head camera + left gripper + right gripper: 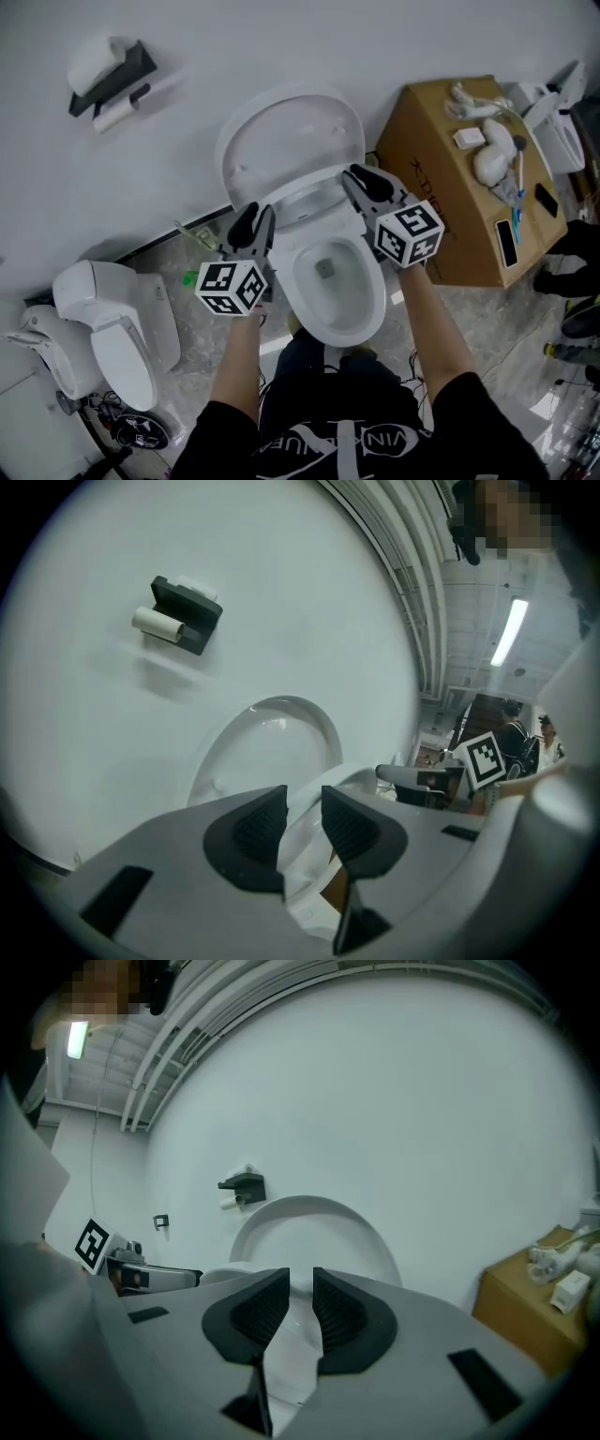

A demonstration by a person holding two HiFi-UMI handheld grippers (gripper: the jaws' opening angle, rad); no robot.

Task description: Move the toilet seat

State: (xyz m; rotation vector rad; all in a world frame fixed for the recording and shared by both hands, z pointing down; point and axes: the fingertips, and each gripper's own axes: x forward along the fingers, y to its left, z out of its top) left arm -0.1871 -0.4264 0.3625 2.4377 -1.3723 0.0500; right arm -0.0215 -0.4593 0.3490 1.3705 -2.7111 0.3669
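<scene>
White seat [298, 208] is sitting half-raised above bowl [339, 314]; left claw [258, 216] and right claw [358, 178], both narrow, are gripping its sides; lid [291, 131] is standing behind.

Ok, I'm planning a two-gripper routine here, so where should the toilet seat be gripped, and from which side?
Take the toilet seat by its side rims, from the front, jaws toward the wall. Its ring is thin and hinges at the back under the raised lid, so paired side holds should swing it evenly; the left gripper and right gripper hold it there.
</scene>
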